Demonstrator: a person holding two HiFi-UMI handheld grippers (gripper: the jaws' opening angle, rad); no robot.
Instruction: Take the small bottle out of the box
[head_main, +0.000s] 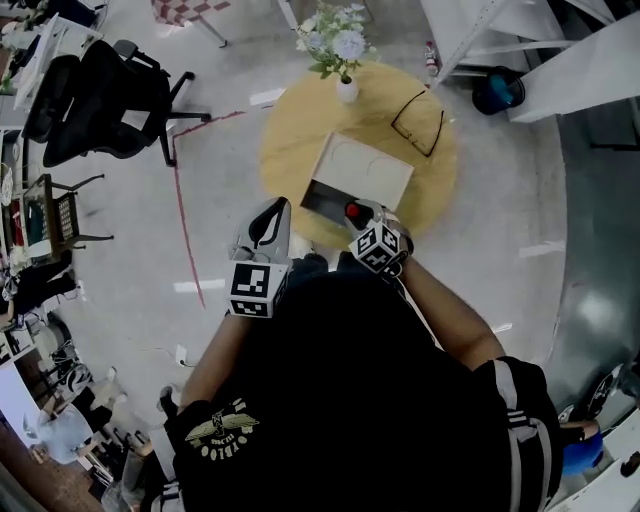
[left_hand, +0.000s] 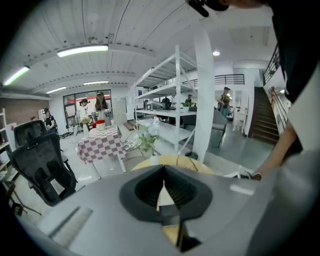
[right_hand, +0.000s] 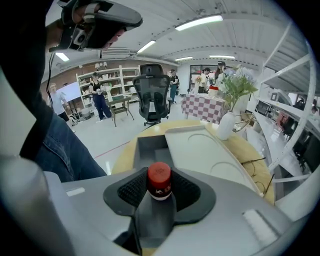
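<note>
Right claw (right_hand: 160, 192) gripped the red-capped small bottle (right_hand: 159, 176) at the near edge of the open box (right_hand: 150, 146) on the round yellow surface (head_main: 290, 140); left claw (left_hand: 162, 172) was closed and empty, just beside the box.

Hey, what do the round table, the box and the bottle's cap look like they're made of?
Table: looks like wood or wood laminate, with a warm yellow, matte top.
Box: probably cardboard or thin board. The lid is pale and matte, the inside grey.
Cap of the bottle: likely plastic, smooth red with a slight sheen.
</note>
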